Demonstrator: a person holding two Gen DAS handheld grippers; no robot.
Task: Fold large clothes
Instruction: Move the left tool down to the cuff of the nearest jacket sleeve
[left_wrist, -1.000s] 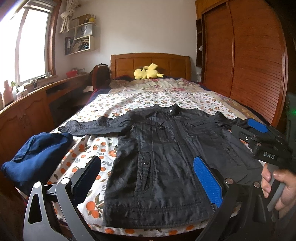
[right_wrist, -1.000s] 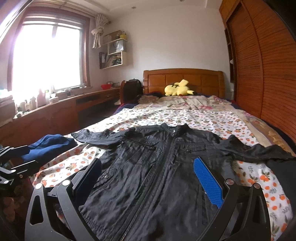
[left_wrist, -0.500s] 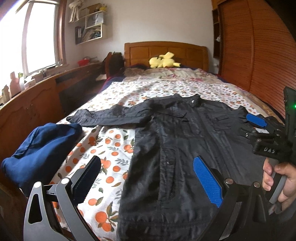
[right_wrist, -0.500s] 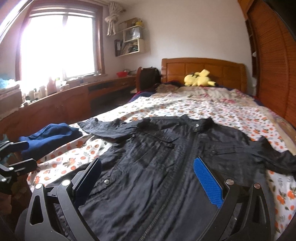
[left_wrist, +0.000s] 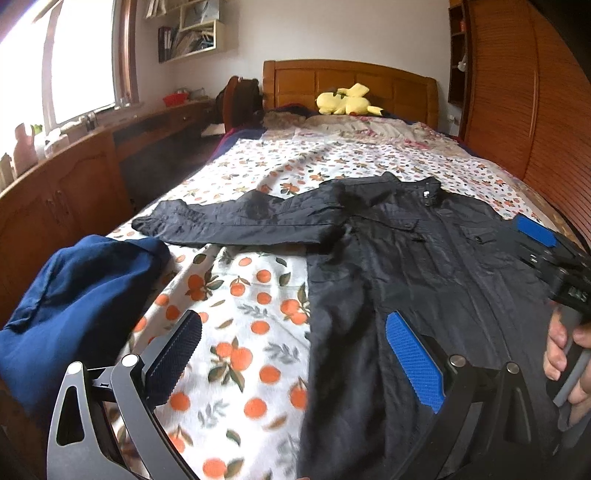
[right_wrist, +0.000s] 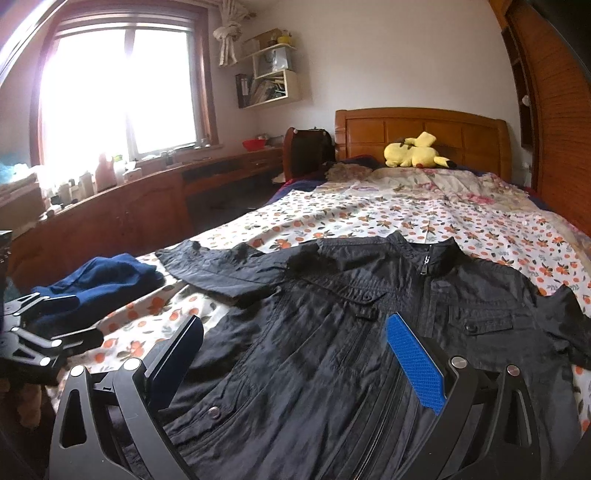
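Note:
A black zip-up jacket (left_wrist: 406, 258) (right_wrist: 351, 332) lies flat and front up on the orange-print bedsheet (left_wrist: 251, 295), one sleeve (left_wrist: 229, 221) stretched out to the left. My left gripper (left_wrist: 293, 325) is open and hovers low over the jacket's left side edge and the bare sheet beside it. My right gripper (right_wrist: 295, 325) is also open and hangs over the jacket's chest, with nothing between its fingers. In the left wrist view the right gripper (left_wrist: 535, 245) shows at the far right, held by a hand (left_wrist: 565, 350). The left gripper (right_wrist: 62, 321) shows at the left edge of the right wrist view.
A crumpled dark blue garment (left_wrist: 81, 288) (right_wrist: 107, 277) lies at the bed's near left corner. A yellow plush toy (left_wrist: 343, 103) rests by the wooden headboard (right_wrist: 417, 125). Wooden cabinets (left_wrist: 66, 195) run along the left and a wardrobe (left_wrist: 517, 110) stands on the right.
Both grippers have moved lower and closer to the jacket, and the left one has shifted left to the jacket's left edge. Both stayed open, and the jacket has not moved.

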